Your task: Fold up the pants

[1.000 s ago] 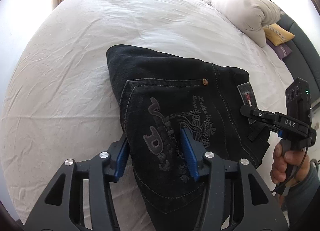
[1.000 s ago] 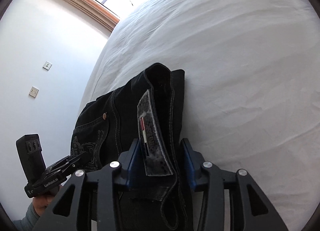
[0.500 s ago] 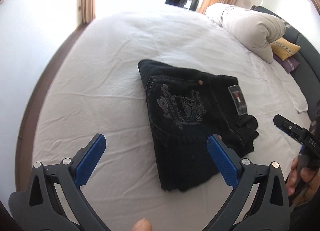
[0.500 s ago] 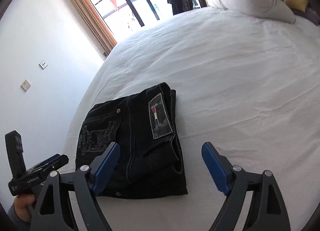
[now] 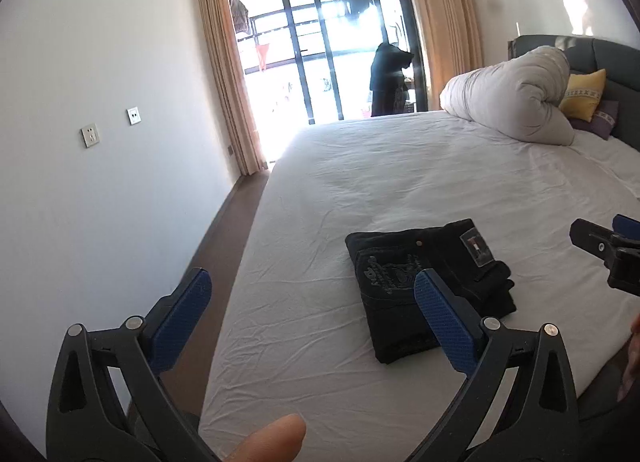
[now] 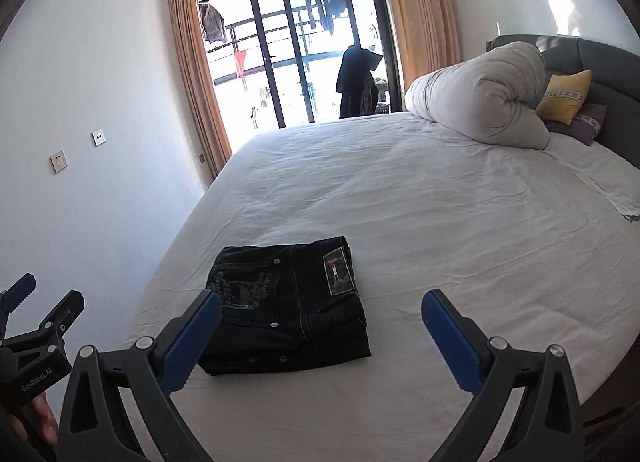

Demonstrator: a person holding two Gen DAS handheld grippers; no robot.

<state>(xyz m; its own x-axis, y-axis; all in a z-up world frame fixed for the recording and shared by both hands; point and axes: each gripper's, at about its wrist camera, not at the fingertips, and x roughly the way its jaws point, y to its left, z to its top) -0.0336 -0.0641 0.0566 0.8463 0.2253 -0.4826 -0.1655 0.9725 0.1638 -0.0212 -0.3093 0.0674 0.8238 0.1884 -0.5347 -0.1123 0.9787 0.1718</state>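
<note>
The black pants (image 5: pixel 424 282) lie folded into a compact rectangle on the white bed sheet (image 5: pixel 420 182), back pocket print and grey label facing up. They also show in the right wrist view (image 6: pixel 288 310). My left gripper (image 5: pixel 316 310) is open and empty, raised above the bed's near edge, well back from the pants. My right gripper (image 6: pixel 320 334) is open and empty, held above and in front of the pants. The right gripper's tip shows at the right edge of the left wrist view (image 5: pixel 608 246). The left gripper shows at the lower left of the right wrist view (image 6: pixel 36 338).
A rolled grey duvet (image 6: pixel 480 102) lies at the head of the bed with a yellow pillow (image 6: pixel 564 98) and a purple pillow (image 6: pixel 576 122) by the grey headboard (image 6: pixel 600 74). A white wall (image 5: pixel 100 142) runs along the left. Glass balcony doors (image 6: pixel 296 58) stand beyond.
Both grippers have let go of the pants, opened wide and pulled back and up from the bed. The folded pants stay lying on the sheet.
</note>
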